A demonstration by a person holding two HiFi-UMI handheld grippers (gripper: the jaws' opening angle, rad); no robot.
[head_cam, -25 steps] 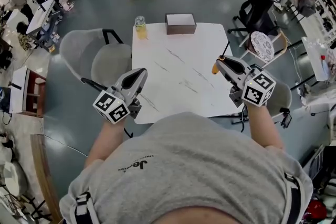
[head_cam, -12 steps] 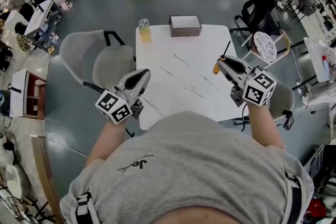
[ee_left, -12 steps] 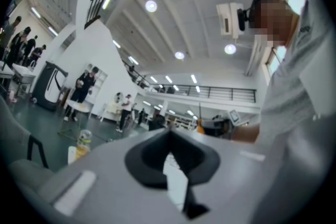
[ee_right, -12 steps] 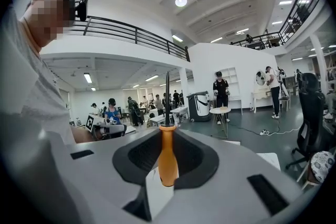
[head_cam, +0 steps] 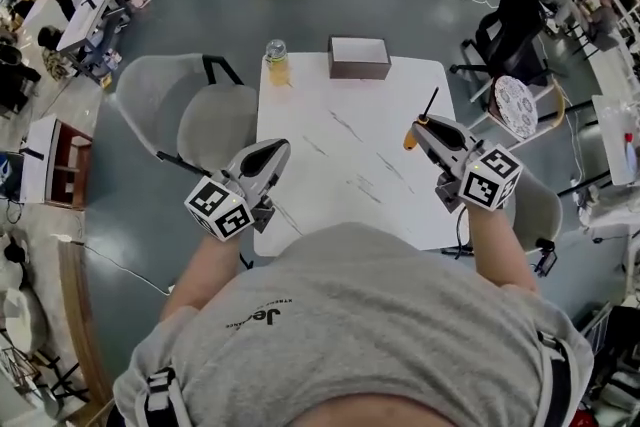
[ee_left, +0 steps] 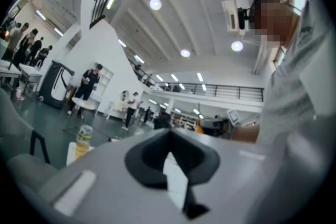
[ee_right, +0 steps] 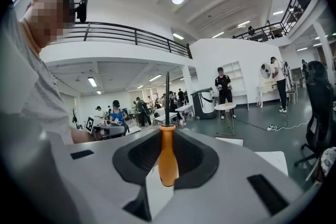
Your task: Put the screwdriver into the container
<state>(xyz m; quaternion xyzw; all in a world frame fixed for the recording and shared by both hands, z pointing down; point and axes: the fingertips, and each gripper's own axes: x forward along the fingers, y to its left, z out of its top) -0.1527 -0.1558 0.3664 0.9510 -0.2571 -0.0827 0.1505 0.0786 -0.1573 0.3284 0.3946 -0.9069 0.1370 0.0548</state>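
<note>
- The screwdriver [ee_right: 167, 157] is clamped by its orange handle between the jaws of the right gripper [head_cam: 420, 127], with the dark shaft pointing up and away. In the head view it sits right of centre, above the right edge of the table [head_cam: 340, 165].
- Handling, as a judgement: light and rigid. The smooth, tapered handle may slip or pivot between the pads. The thick part of the handle is the correct hold, as taken here; the thin shaft is a poor one.
- The container [head_cam: 359, 57], a rectangular box, stands at the table's far edge in the upper centre of the frame, well apart from the screwdriver. Its top appears pale; whether it is open cannot be settled from this angle.
- The left gripper [head_cam: 272, 155] hovers at the table's left edge, left of centre, jaws closed together with nothing between them.
- Count: one screwdriver, one container, one bottle [head_cam: 276, 61] just left of the container, one table, two grippers.
</note>
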